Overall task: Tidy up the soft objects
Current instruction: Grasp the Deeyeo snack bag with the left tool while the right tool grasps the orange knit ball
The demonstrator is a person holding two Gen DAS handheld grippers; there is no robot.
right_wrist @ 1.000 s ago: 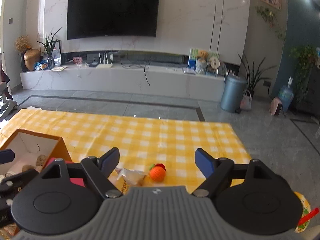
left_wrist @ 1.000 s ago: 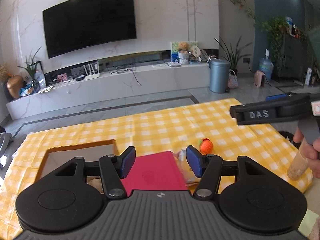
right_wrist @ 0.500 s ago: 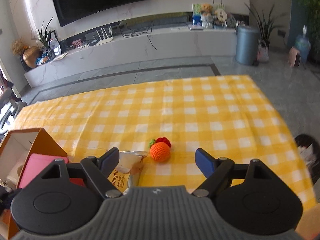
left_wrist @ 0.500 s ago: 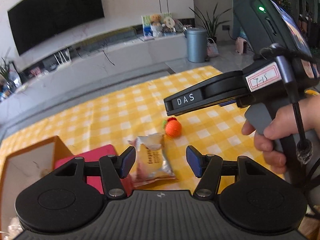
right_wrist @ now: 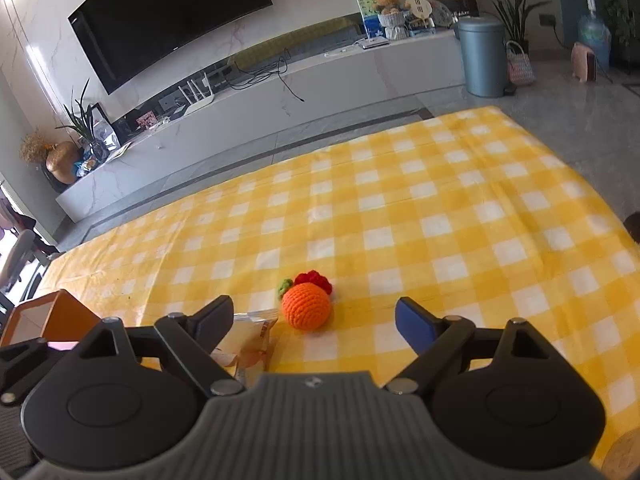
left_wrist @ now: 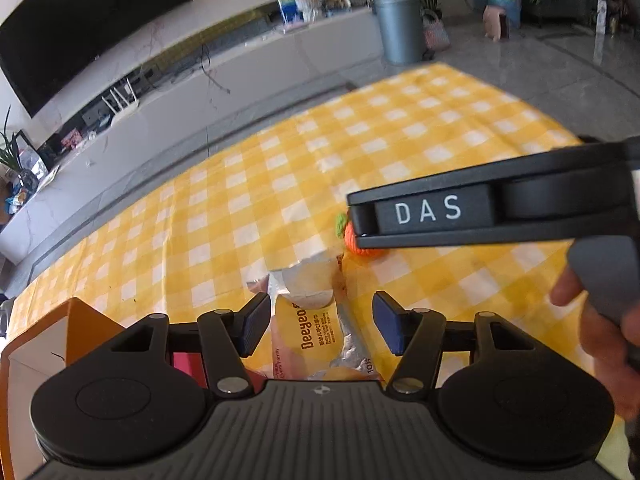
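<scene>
A wrapped bread packet (left_wrist: 316,320) lies on the yellow checked cloth (left_wrist: 280,200), between the blue pads of my left gripper (left_wrist: 318,328); the pads stand apart from it, so the gripper is open. An orange crocheted ball (right_wrist: 306,306) with a red and green top sits just beyond the packet's corner (right_wrist: 252,336). My right gripper (right_wrist: 314,320) hovers over the ball, its jaws opening wide with the ball between and ahead of the tips, untouched. In the left wrist view the right gripper's black body (left_wrist: 480,212) covers most of the ball (left_wrist: 352,242).
An orange cardboard box (left_wrist: 60,340) stands at the left with a pink flat thing (left_wrist: 188,362) beside it. A person's hand (left_wrist: 600,336) holds the right gripper's handle. The table edge runs along the right; beyond are the floor, a TV bench and a grey bin (right_wrist: 482,56).
Both grippers have come down and tilted toward the table. The bread packet now lies between the left pads; the ball sits closer between the right fingers, which stand wider apart.
</scene>
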